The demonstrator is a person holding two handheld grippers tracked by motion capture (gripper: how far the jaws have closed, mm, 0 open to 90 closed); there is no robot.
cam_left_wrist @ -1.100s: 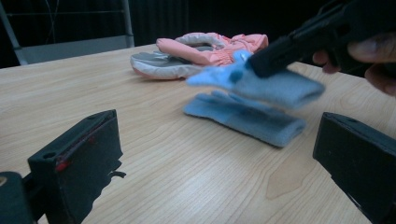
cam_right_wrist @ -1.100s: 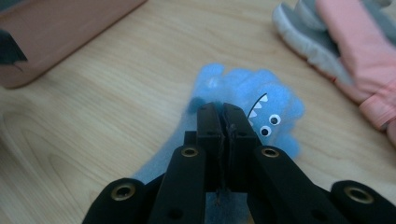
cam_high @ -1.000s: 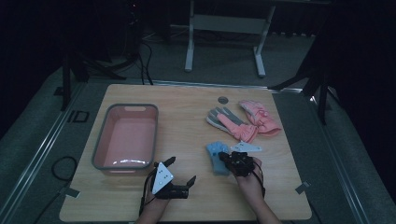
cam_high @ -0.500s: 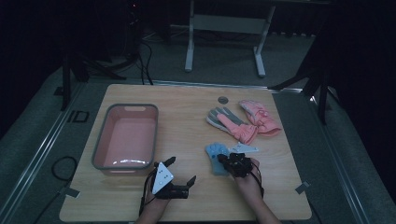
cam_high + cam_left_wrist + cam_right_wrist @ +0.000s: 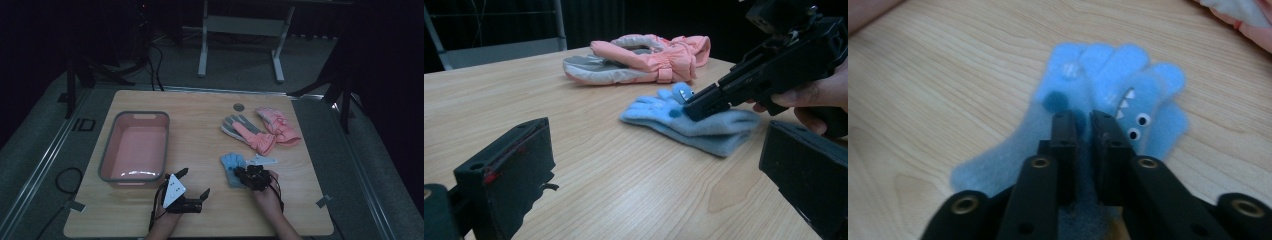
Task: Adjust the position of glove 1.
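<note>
Two grippers over the wooden table (image 5: 200, 125), and the action is on the right! The right gripper (image 5: 1083, 122) is down on the blue fleece glove (image 5: 1108, 85), its black jaws drawn nearly together with a pinch of blue fabric between them, gripping the glove at its palm. From the high view that blue glove (image 5: 231, 164) lies flat on the table at about 5 o'clock from the table's centre, fingers pointing toward 12, with the right gripper (image 5: 252, 176) on its near end. Little white eyes and teeth show on one finger in the right gripper view.

Over to the left gripper (image 5: 192, 187), at 6 o'clock near the front edge: jaws spread wide, nothing between them, hovering just above bare wood. Its own view looks across at the blue glove (image 5: 694, 122).

Beyond, at 2 o'clock, a pink and grey ski glove pair (image 5: 262, 130) lies together. At 9 o'clock sits the pink plastic tub (image 5: 105, 160).
</note>
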